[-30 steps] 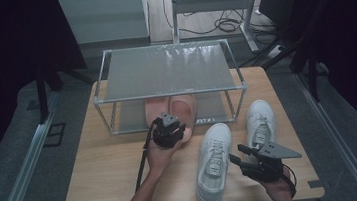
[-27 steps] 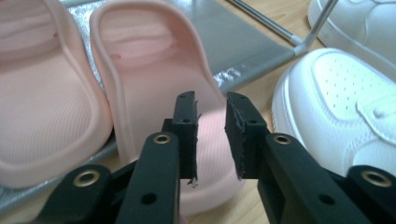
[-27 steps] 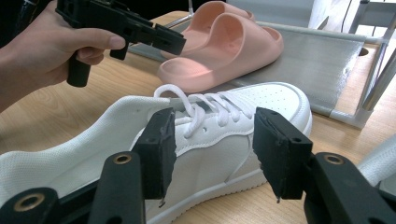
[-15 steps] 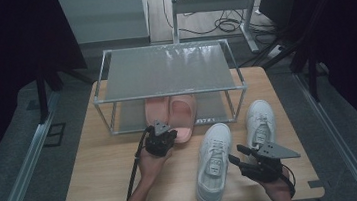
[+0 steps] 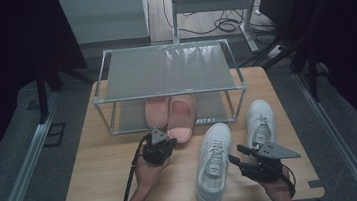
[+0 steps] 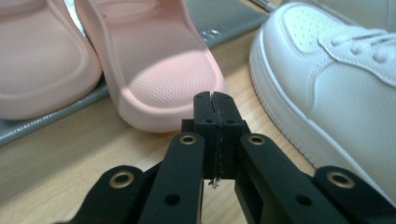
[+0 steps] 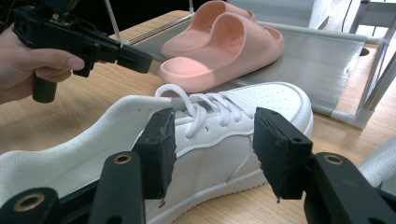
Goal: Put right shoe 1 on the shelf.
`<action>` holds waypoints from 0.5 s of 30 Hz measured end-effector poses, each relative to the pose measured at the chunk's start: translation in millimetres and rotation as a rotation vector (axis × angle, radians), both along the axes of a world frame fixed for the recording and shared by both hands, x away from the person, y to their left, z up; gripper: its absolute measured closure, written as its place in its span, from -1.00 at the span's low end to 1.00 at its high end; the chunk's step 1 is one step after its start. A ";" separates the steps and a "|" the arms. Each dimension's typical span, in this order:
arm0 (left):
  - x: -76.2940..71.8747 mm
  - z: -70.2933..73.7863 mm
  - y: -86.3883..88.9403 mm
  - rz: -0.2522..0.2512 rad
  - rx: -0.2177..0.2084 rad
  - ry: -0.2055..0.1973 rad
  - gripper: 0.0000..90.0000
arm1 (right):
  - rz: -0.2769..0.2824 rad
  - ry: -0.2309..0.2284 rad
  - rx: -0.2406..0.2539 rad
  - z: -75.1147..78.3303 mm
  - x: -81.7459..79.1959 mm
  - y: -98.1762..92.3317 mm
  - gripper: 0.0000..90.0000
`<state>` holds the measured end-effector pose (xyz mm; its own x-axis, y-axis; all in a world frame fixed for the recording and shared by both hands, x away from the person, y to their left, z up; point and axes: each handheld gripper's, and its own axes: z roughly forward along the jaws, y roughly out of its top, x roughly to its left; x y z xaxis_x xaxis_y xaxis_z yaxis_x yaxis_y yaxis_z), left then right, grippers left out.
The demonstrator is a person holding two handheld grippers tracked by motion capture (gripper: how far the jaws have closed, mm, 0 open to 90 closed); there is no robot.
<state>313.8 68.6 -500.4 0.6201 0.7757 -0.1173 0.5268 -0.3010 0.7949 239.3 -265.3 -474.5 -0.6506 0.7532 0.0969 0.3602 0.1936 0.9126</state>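
Observation:
Two pink slippers lie on the lower shelf of a metal shoe rack (image 5: 168, 71). The left slipper (image 5: 156, 112) sits fully under the rack, while the right slipper (image 5: 182, 116) pokes out over the front edge. My left gripper (image 5: 171, 141) is shut and empty, its tips (image 6: 215, 100) just short of that slipper's end (image 6: 163, 79). A white sneaker (image 5: 214, 162) lies on the table, with its pair (image 5: 260, 122) to the right. My right gripper (image 5: 235, 154) is open beside the nearer sneaker's heel, and its jaws (image 7: 212, 140) frame the sneaker's side (image 7: 219, 154) without touching it.
The wooden table (image 5: 104, 178) has bare room at the left front. The rack's front posts and rail (image 5: 171, 95) stand just beyond the slippers. Cables and a desk frame (image 5: 217, 6) lie on the floor behind the table.
My left gripper has drawn back from the pink slipper toward the near edge and slightly left. The right gripper and both sneakers have stayed put.

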 end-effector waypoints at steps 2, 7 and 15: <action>-2.7 -2.1 -0.4 -0.014 0.007 0.005 0.99 | 0.001 0.001 0.000 -0.1 0.0 0.1 0.10; -6.3 -6.1 -2.9 -0.033 0.025 0.011 0.99 | 0.002 0.001 -0.002 -0.2 -0.1 0.6 0.10; -10.7 -11.7 -8.7 -0.066 0.050 0.020 0.99 | 0.005 -0.002 -0.001 0.8 -0.8 1.6 0.10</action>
